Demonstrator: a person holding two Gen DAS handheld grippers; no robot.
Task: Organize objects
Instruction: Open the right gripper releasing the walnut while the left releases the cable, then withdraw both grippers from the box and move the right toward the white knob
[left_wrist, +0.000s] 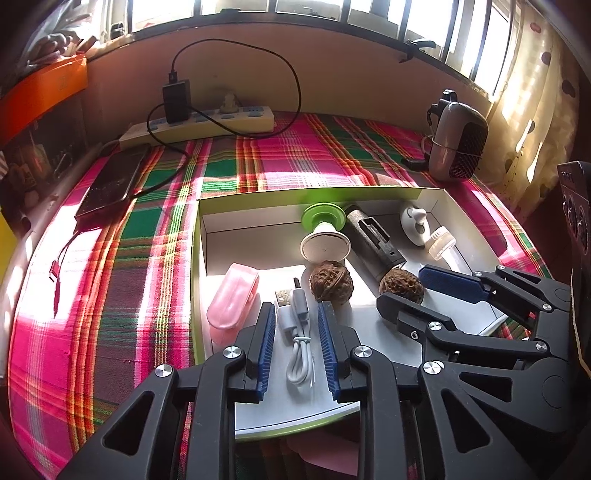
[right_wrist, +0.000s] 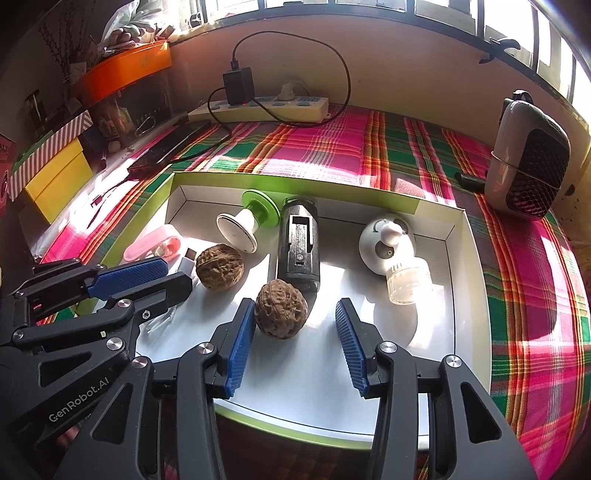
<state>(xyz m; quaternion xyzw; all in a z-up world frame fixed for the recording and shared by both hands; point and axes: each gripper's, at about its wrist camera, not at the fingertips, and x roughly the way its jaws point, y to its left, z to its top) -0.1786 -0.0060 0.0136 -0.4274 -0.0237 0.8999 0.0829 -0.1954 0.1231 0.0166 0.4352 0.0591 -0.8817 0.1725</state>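
A white box with a green rim (left_wrist: 197, 258) (right_wrist: 476, 277) lies on the plaid cloth. In it are a pink case (left_wrist: 232, 299), a white USB cable (left_wrist: 295, 332), two walnuts (left_wrist: 330, 280) (right_wrist: 281, 314), a green-and-white suction piece (right_wrist: 251, 218), a black cylinder (right_wrist: 298, 243) and a round white device (right_wrist: 388, 240). My left gripper (left_wrist: 295, 310) is open, with the cable lying loose between its blue pads. My right gripper (right_wrist: 295, 306) is open around the nearer walnut, which sits beside its left pad with a gap on the right. Each gripper shows in the other's view.
A power strip (left_wrist: 207, 122) with a black charger stands at the back wall. A dark phone (left_wrist: 110, 184) lies at the cloth's left edge. A grey heater (right_wrist: 524, 162) stands at the back right. Orange (right_wrist: 125, 74) and yellow (right_wrist: 55, 177) boxes crowd the left.
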